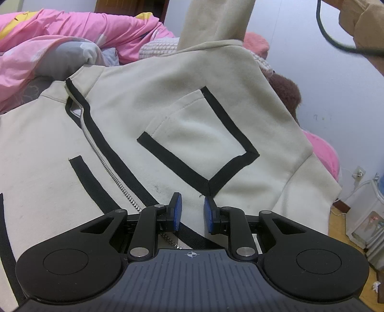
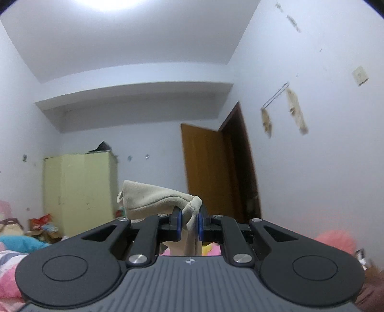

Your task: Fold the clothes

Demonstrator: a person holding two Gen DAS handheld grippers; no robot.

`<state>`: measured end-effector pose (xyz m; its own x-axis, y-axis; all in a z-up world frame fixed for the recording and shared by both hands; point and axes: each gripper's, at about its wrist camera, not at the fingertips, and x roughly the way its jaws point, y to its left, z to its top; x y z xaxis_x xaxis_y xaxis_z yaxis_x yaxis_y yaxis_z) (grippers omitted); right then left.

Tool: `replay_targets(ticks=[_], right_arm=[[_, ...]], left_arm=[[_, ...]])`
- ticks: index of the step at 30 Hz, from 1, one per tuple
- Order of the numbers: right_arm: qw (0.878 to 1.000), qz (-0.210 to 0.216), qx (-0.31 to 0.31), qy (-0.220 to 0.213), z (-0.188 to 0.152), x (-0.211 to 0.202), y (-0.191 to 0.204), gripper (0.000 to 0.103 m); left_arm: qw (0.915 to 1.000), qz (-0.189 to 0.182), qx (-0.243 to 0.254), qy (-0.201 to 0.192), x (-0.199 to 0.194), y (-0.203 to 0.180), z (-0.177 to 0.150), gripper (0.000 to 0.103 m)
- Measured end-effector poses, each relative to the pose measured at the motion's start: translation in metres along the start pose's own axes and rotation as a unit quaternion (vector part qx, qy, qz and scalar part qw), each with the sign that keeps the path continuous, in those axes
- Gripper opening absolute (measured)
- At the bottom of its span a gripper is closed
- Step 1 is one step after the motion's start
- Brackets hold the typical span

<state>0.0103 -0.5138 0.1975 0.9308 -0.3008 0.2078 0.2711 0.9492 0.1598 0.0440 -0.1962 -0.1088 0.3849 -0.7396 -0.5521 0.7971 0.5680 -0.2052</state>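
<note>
Our left claw (image 1: 192, 208) sits just over the cream jacket (image 1: 168, 124), its blue pads (image 1: 176, 211) parted by a narrow gap with no cloth pinched between them, so we read it as released. Directly beneath it run the zipper (image 1: 112, 177) and its black trim, and just ahead lies a pocket (image 1: 201, 136) outlined in black. Beyond the pocket, one sleeve (image 1: 213, 21) rises straight up out of view. Farther off to the left, past the jacket's collar, we see a pink quilt (image 1: 79, 28) bunched on the bed.

Our right claw (image 2: 189, 222) is raised toward the room and clenched on the sleeve cuff (image 2: 156, 199), a fold of cream cloth squeezed between its pads and hanging down below them. Far behind the cuff stand a pale yellow wardrobe (image 2: 79, 192) to the left and a brown door (image 2: 208, 172) to the right.
</note>
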Motion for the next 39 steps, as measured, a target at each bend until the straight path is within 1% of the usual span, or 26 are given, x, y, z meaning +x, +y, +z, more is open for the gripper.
replay_targets(ticks=[2, 4, 6, 8, 9, 12, 15, 17, 18, 19, 20, 22, 25, 30, 31, 32, 33, 34, 36, 39], right_arm=[[0.999, -0.038, 0.012, -0.006, -0.002, -0.005, -0.024, 0.013], [0.996, -0.084, 0.032, -0.006, -0.011, -0.008, -0.058, 0.013], [0.989, -0.133, 0.056, 0.010, -0.027, -0.009, -0.097, 0.013], [0.980, -0.180, 0.082, 0.033, -0.046, -0.010, -0.136, 0.013], [0.974, -0.197, 0.104, 0.048, -0.059, -0.011, -0.156, 0.013], [0.951, -0.225, 0.188, 0.096, -0.102, -0.016, -0.205, 0.014], [0.934, -0.250, 0.213, 0.139, -0.139, -0.025, -0.232, 0.017], [0.924, -0.261, 0.222, 0.169, -0.160, -0.033, -0.239, 0.024], [0.918, -0.268, 0.227, 0.184, -0.170, -0.037, -0.241, 0.025], [0.912, -0.274, 0.232, 0.199, -0.180, -0.042, -0.243, 0.029], [0.907, -0.279, 0.237, 0.210, -0.187, -0.045, -0.246, 0.037], [0.898, -0.289, 0.244, 0.225, -0.195, -0.051, -0.252, 0.048], [0.885, -0.293, 0.260, 0.251, -0.203, -0.074, -0.257, 0.049], [0.868, -0.251, 0.299, 0.306, -0.203, -0.143, -0.237, 0.050], [0.865, -0.238, 0.307, 0.318, -0.204, -0.159, -0.230, 0.051], [0.863, -0.224, 0.314, 0.326, -0.203, -0.177, -0.222, 0.053], [0.863, -0.208, 0.321, 0.330, -0.201, -0.195, -0.213, 0.055], [0.863, -0.196, 0.325, 0.334, -0.201, -0.211, -0.206, 0.058], [0.862, -0.178, 0.331, 0.340, -0.203, -0.238, -0.195, 0.060], [0.861, -0.157, 0.338, 0.345, -0.211, -0.259, -0.184, 0.061]], left_arm=[[1.0000, 0.000, 0.001, 0.000, 0.000, 0.000, 0.000, 0.020], [1.0000, 0.001, 0.001, 0.000, 0.000, 0.000, 0.000, 0.020], [1.0000, 0.001, 0.001, 0.000, 0.001, 0.000, 0.000, 0.020], [1.0000, 0.001, 0.001, 0.000, 0.001, 0.001, 0.000, 0.020], [1.0000, 0.001, 0.001, -0.001, 0.001, 0.001, 0.000, 0.020], [1.0000, 0.000, 0.002, -0.001, 0.001, 0.001, 0.000, 0.020], [1.0000, 0.000, 0.002, -0.001, 0.001, 0.001, 0.000, 0.020], [1.0000, 0.000, 0.002, -0.001, 0.001, 0.001, -0.001, 0.020], [1.0000, 0.000, 0.002, -0.001, 0.001, 0.001, -0.001, 0.020], [1.0000, 0.000, 0.002, -0.002, 0.000, 0.000, -0.001, 0.020], [1.0000, 0.000, 0.002, -0.002, 0.000, 0.000, -0.001, 0.020], [1.0000, -0.001, 0.001, -0.003, -0.001, 0.001, 0.000, 0.021], [1.0000, -0.003, -0.003, -0.005, -0.001, 0.002, 0.000, 0.021], [0.9996, -0.012, -0.022, -0.014, -0.007, 0.007, 0.002, 0.025], [0.9993, -0.013, -0.028, -0.018, -0.010, 0.008, 0.002, 0.032], [0.9989, -0.011, -0.037, -0.025, -0.015, 0.009, 0.003, 0.037], [0.9984, -0.010, -0.046, -0.031, -0.020, 0.010, 0.004, 0.045], [0.9978, -0.008, -0.055, -0.037, -0.025, 0.011, 0.005, 0.048], [0.9961, -0.002, -0.077, -0.045, -0.038, 0.013, 0.007, 0.048], [0.9928, 0.007, -0.111, -0.046, -0.060, 0.012, 0.003, 0.050]])
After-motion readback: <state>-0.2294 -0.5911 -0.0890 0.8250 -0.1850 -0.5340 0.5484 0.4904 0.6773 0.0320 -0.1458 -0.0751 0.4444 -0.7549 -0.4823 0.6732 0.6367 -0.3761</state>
